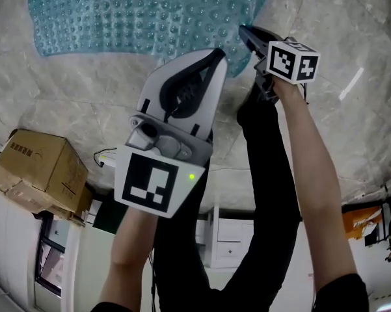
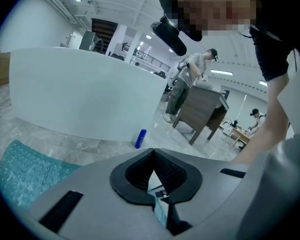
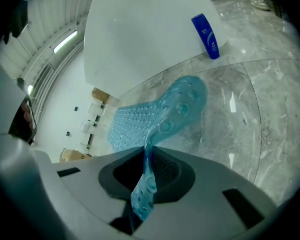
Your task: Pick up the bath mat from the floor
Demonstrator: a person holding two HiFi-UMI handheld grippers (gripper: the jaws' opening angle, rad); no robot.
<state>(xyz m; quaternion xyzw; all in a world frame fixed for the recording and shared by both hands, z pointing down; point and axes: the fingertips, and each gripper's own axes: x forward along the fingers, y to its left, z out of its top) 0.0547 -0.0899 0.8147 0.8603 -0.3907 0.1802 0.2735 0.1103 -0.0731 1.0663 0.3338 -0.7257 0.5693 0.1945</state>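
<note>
The teal bath mat [image 1: 149,12], covered in bubble-like suction cups, lies on the marble floor at the top of the head view. My right gripper [image 1: 246,34] is at the mat's right corner and is shut on it. In the right gripper view the lifted mat edge [image 3: 179,104] runs down between the dark pads of the right gripper [image 3: 146,156]. My left gripper [image 1: 216,56] hangs above the floor just below the mat, with its jaws together and nothing between them. In the left gripper view the left gripper [image 2: 152,154] points over the floor, with the bath mat [image 2: 25,176] at the lower left.
A blue bottle [image 3: 206,35] stands against a white curved wall [image 3: 145,34]. A cardboard box [image 1: 42,171] sits at the left and a white drawer unit [image 1: 228,236] lies behind my legs. A person [image 2: 187,84] stands at a wooden desk [image 2: 204,109] farther off.
</note>
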